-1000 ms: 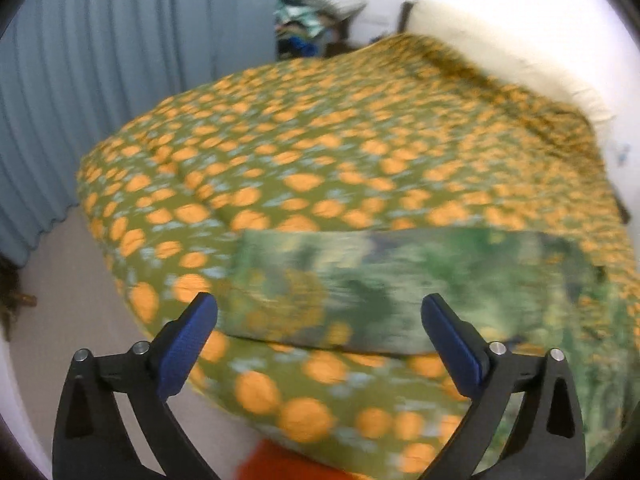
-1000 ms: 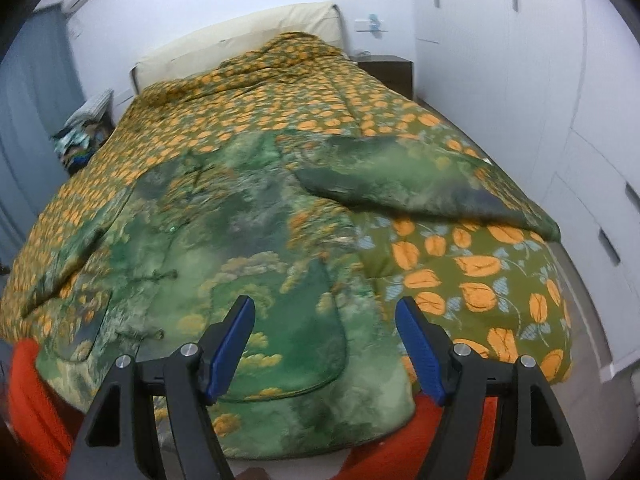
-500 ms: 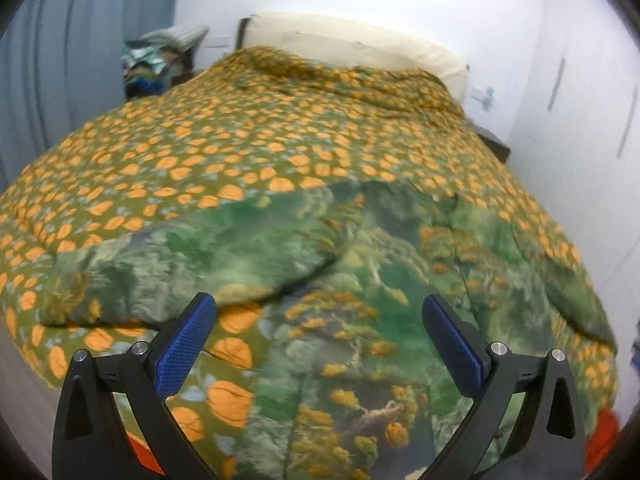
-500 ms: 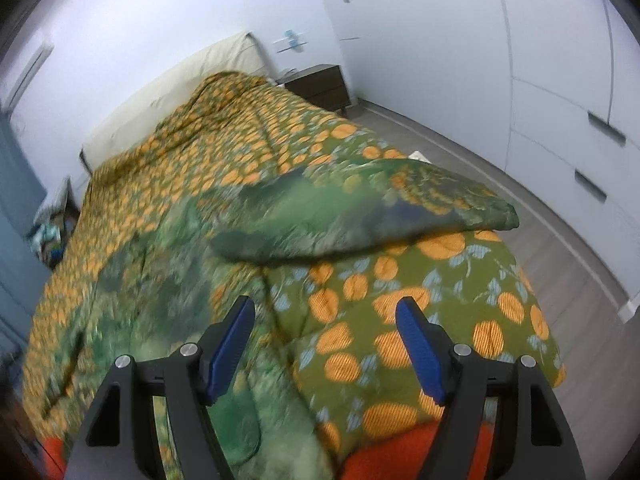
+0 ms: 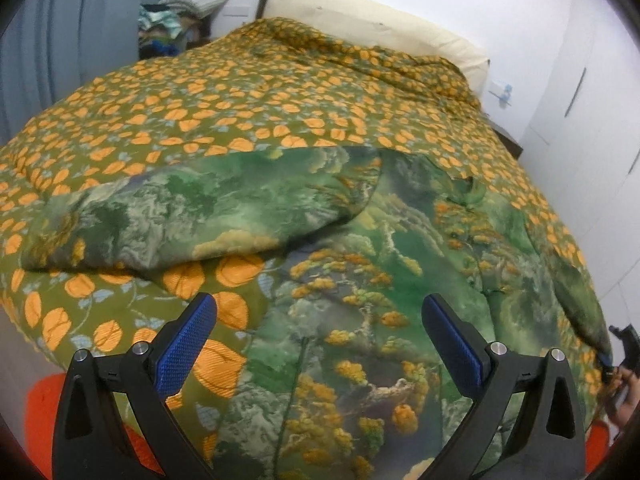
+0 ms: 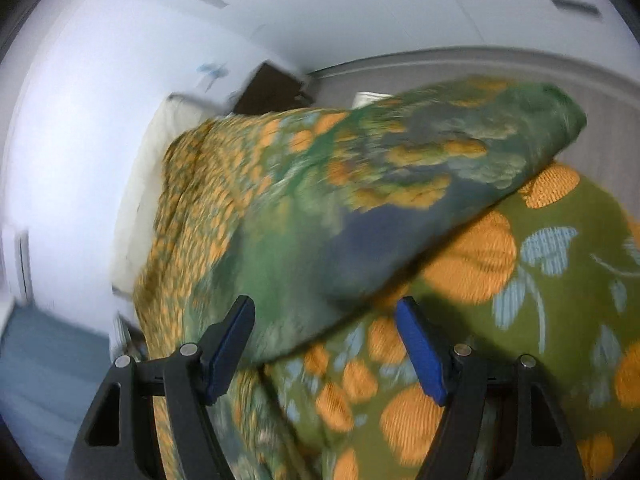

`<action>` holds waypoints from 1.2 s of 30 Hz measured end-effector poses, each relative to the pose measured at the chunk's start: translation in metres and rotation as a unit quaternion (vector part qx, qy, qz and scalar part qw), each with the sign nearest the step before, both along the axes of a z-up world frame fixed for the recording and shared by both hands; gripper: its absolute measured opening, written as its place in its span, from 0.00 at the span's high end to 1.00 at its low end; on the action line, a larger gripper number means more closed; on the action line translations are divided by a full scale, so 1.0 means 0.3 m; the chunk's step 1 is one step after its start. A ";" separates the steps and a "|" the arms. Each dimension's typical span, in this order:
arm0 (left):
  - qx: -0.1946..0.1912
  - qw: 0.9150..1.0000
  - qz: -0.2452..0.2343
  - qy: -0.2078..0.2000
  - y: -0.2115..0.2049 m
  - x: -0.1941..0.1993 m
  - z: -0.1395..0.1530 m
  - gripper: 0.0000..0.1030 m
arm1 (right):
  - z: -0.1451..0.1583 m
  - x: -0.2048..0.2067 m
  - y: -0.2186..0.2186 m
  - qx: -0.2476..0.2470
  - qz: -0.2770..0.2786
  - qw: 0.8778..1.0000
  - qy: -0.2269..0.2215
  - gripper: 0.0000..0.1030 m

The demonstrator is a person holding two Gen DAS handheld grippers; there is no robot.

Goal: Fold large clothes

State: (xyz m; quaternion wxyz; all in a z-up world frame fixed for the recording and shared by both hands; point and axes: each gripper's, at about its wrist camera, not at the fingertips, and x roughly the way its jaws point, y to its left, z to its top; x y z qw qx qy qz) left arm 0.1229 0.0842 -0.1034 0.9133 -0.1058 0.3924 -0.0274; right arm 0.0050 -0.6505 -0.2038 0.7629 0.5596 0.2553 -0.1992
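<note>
A green landscape-print jacket (image 5: 360, 320) lies spread on the near end of a bed covered by an olive quilt (image 5: 240, 112) with orange leaves. Its left sleeve (image 5: 180, 216) stretches out to the left. My left gripper (image 5: 320, 328) hovers open over the jacket's body, nothing between its blue pads. In the blurred, rolled right wrist view, the right sleeve (image 6: 400, 184) runs from just ahead of my right gripper (image 6: 326, 340) to the upper right. That gripper is open, and its pads are not pressing the cloth. A hand (image 5: 624, 384) shows by that sleeve's cuff.
A cream headboard cushion (image 5: 380, 20) lies along the far end of the bed. A pile of clothes (image 5: 172, 24) sits at the back left by the blue curtain (image 5: 60, 40). White wardrobe doors (image 5: 580, 100) line the right. A dark nightstand (image 6: 272, 88) stands beyond the bed.
The left view swung right from the left sleeve to the jacket's body. The right gripper rolled and dropped close to the right sleeve. Both stayed open.
</note>
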 end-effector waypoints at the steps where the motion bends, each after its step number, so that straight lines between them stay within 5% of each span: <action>1: 0.002 1.000 0.002 0.001 0.006 -0.003 -0.006 0.01 | -0.014 0.003 -0.017 0.004 -0.014 1.000 -0.004 0.30; 4: 0.019 1.000 0.004 0.013 0.015 -0.015 -0.032 0.01 | -0.058 0.013 -0.082 0.021 -0.063 0.997 -0.037 0.34; 8: 0.036 0.999 0.011 0.025 0.040 -0.032 -0.065 0.01 | -0.088 -0.001 -0.126 0.040 -0.126 0.990 -0.040 0.82; 10: 0.037 0.999 0.020 0.024 0.057 -0.038 -0.072 0.01 | -0.015 0.013 -0.118 -0.006 -0.125 0.992 -0.022 0.85; 14: 0.033 0.998 0.042 0.016 0.094 -0.037 -0.089 0.01 | 0.303 0.147 0.018 -0.192 -0.038 0.980 -0.016 0.86; 18: 0.017 0.998 0.050 0.027 0.115 -0.015 -0.115 0.01 | 0.616 0.379 0.328 -0.356 0.103 0.927 -0.053 0.86; 22: 0.012 0.998 0.050 0.021 0.125 -0.018 -0.120 0.01 | 0.716 0.584 0.652 -0.422 0.211 0.878 -0.078 0.86; 23: 0.011 0.999 0.049 0.021 0.127 -0.019 -0.120 0.01 | 0.705 0.663 0.772 -0.438 0.249 0.860 -0.077 0.86; 28: 0.011 0.999 0.047 0.019 0.130 -0.020 -0.121 0.01 | 0.492 0.880 1.102 -0.435 0.357 0.826 -0.022 0.85; 30: 0.012 0.999 0.047 0.018 0.134 -0.022 -0.122 0.01 | 0.332 0.951 1.221 -0.422 0.404 0.811 0.030 0.75; 33: 0.012 0.999 0.045 0.021 0.137 -0.023 -0.124 0.01 | 0.157 0.950 1.281 -0.372 0.462 0.800 0.094 0.72; 35: 0.013 0.999 0.045 0.022 0.138 -0.023 -0.127 0.01 | 0.144 0.913 1.271 -0.353 0.471 0.804 0.085 0.69; 36: 0.012 0.999 0.044 0.023 0.138 -0.022 -0.129 0.01 | 0.155 0.893 1.254 -0.346 0.470 0.808 0.077 0.59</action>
